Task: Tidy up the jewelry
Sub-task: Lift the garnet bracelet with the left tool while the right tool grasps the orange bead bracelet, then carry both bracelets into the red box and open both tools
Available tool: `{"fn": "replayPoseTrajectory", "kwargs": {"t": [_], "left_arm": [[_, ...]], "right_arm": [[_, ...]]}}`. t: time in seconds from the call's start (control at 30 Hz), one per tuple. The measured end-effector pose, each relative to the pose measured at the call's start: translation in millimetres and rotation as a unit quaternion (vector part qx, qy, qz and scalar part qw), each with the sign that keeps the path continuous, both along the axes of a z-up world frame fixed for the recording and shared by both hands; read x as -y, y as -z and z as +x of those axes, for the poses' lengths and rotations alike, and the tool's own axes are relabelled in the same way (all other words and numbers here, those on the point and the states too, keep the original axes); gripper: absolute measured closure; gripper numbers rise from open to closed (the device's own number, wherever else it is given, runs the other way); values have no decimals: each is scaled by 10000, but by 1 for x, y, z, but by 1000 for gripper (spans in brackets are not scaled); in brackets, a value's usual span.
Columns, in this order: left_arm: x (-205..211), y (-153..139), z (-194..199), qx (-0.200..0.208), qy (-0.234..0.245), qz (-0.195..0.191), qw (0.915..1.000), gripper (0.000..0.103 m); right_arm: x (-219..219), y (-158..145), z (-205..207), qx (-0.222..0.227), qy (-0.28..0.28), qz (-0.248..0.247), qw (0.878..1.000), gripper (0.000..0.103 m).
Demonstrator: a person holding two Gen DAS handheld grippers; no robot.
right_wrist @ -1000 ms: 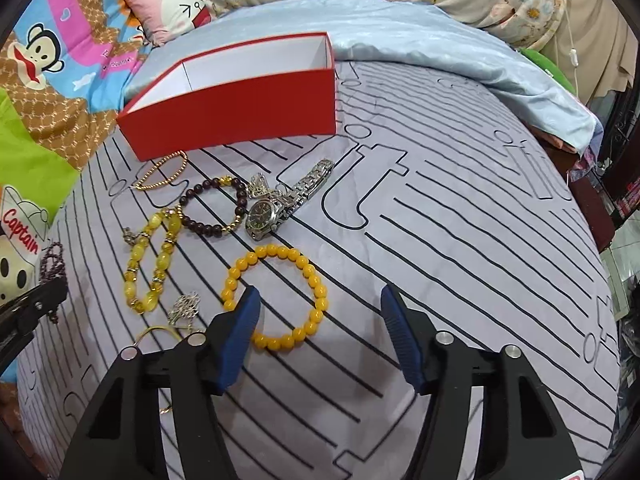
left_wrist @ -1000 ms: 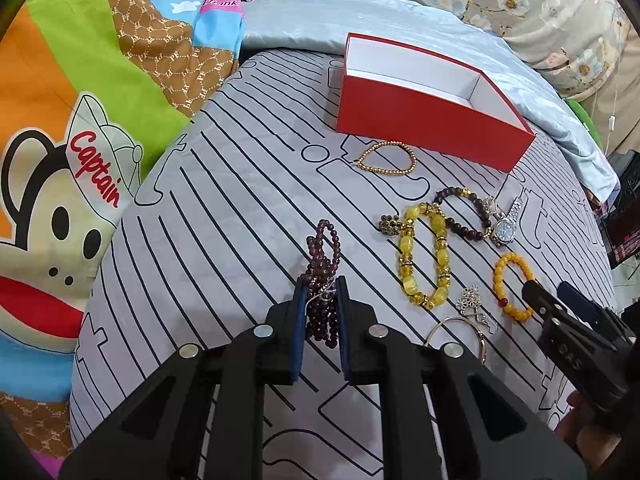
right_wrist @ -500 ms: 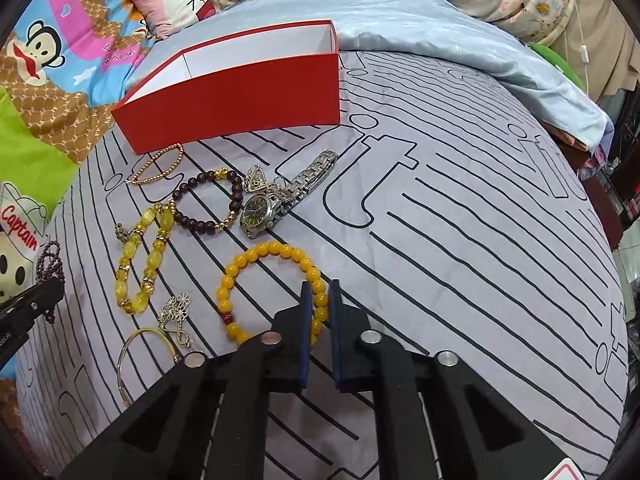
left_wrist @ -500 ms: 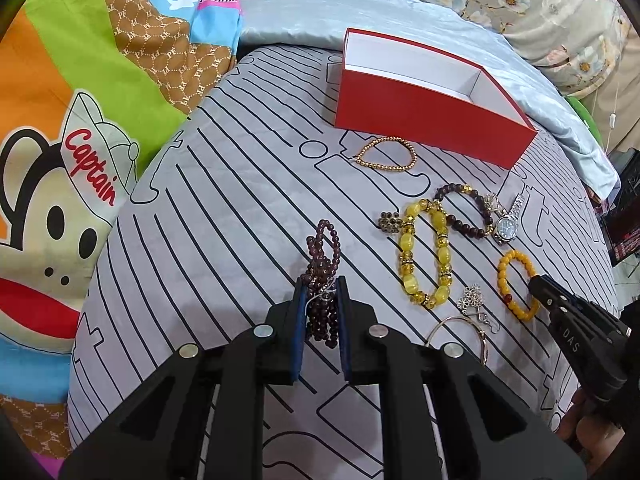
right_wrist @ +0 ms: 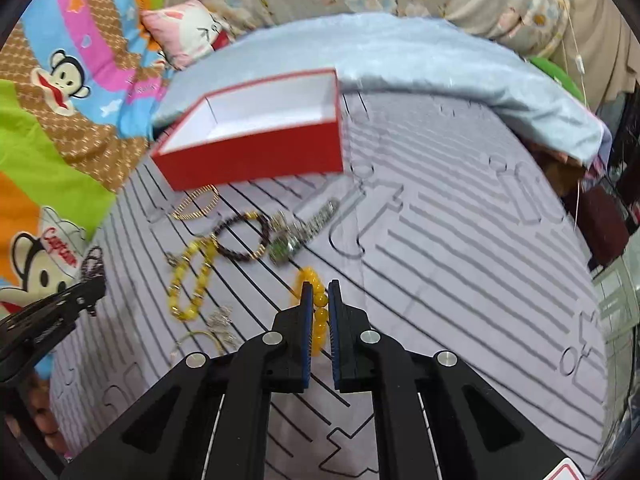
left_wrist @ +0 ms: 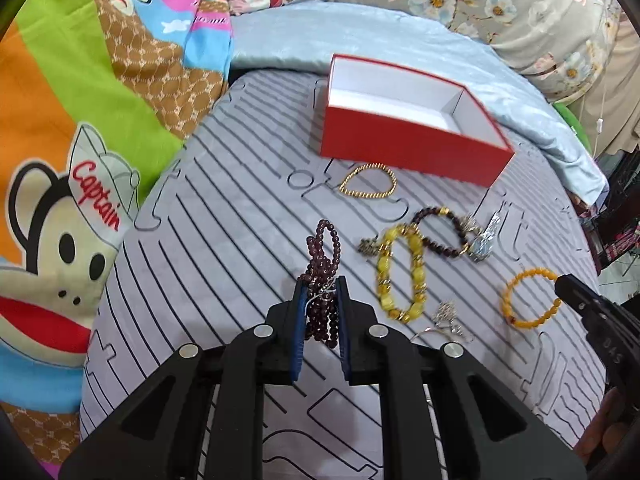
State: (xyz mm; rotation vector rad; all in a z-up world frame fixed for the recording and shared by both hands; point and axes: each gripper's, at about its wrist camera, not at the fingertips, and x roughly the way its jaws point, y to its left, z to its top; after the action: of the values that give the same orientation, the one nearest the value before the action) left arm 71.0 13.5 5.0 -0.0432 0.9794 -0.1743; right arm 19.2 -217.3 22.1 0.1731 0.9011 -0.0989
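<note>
My left gripper [left_wrist: 320, 286] is shut on a dark purple bead bracelet [left_wrist: 322, 256] and holds it above the grey striped mat [left_wrist: 224, 232]. My right gripper [right_wrist: 318, 290] is shut on an orange bead bracelet [right_wrist: 314, 300], which also shows hanging from it in the left wrist view [left_wrist: 528, 300]. An open red box [left_wrist: 412, 120] with a white inside stands at the far side; it also shows in the right wrist view [right_wrist: 256, 128]. On the mat lie a thin gold bracelet [left_wrist: 368, 182], a yellow chunky bracelet [left_wrist: 400, 268], a dark brown bead bracelet [left_wrist: 440, 232] and a silver watch [left_wrist: 482, 240].
A small silver charm piece [left_wrist: 446, 314] and a thin gold bangle [right_wrist: 200, 340] lie near the front of the mat. A cartoon monkey blanket [left_wrist: 68, 160] lies to the left. A light blue quilt [left_wrist: 400, 36] lies behind the box.
My right gripper closed on the orange bead bracelet and lifted it off the mat. Both grippers rose and moved toward the red box. My left gripper kept its hold on the purple bracelet.
</note>
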Motion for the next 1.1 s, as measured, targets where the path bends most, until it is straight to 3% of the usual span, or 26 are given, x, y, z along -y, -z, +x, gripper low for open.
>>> {"fn": "replayPoseTrajectory", "kwargs": {"t": [0.3,0.57,0.7,0.83,1.1], "left_arm": [[15,-44,39,400,366,-100,9985,90],[52,-78,129,774,670,-223,9945,90],[72,-74,180,843,773,-205,9932,90],[95,-53,228,665,943,-254,9930,89],[117,-5,272,237,1038,-25,9943,88]], "right_arm": [[2,-57,34,557,-379,-138,9976,97],[5,-81,135,821,-599,12,9948,96],[2,-75,191,839,-672,107,9942,96],[9,-51,243,643,-743,223,9949,96],[25,-1,292,132,-694,346,9969,96]]}}
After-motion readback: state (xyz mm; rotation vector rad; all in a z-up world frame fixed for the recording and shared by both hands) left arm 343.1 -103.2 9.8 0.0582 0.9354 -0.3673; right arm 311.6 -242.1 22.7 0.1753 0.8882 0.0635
